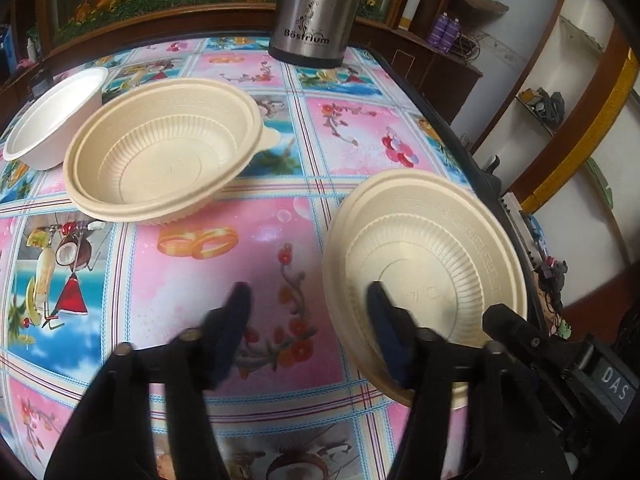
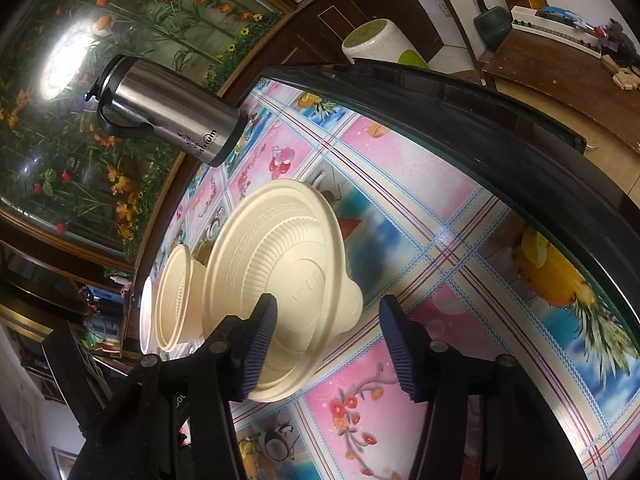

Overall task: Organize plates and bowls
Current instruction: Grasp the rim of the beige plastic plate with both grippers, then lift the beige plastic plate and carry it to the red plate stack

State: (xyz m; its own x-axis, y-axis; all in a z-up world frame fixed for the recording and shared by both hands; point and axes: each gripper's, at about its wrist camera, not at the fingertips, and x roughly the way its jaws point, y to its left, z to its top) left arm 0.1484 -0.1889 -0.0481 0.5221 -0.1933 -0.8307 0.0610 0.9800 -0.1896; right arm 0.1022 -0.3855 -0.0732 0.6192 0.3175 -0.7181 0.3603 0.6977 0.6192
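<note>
A beige ribbed bowl point(image 1: 432, 264) lies near the table's right edge. My left gripper point(image 1: 310, 312) straddles its near-left rim: one blue pad sits inside the bowl, the other hangs over the tablecloth, and a gap shows beside the rim. My right gripper point(image 2: 330, 320) straddles the same bowl point(image 2: 288, 264) from the other side, one pad over the inside and one clear of the outer wall. Both are open. A second beige bowl point(image 1: 160, 152) and a white bowl point(image 1: 52, 120) stand at the far left.
A steel thermos flask point(image 1: 316, 12) stands at the table's far edge. The patterned tablecloth point(image 1: 224, 248) lies between the bowls. The table's black rim point(image 2: 480, 128) runs close behind the near bowl. Shelves and a low wooden table lie beyond it.
</note>
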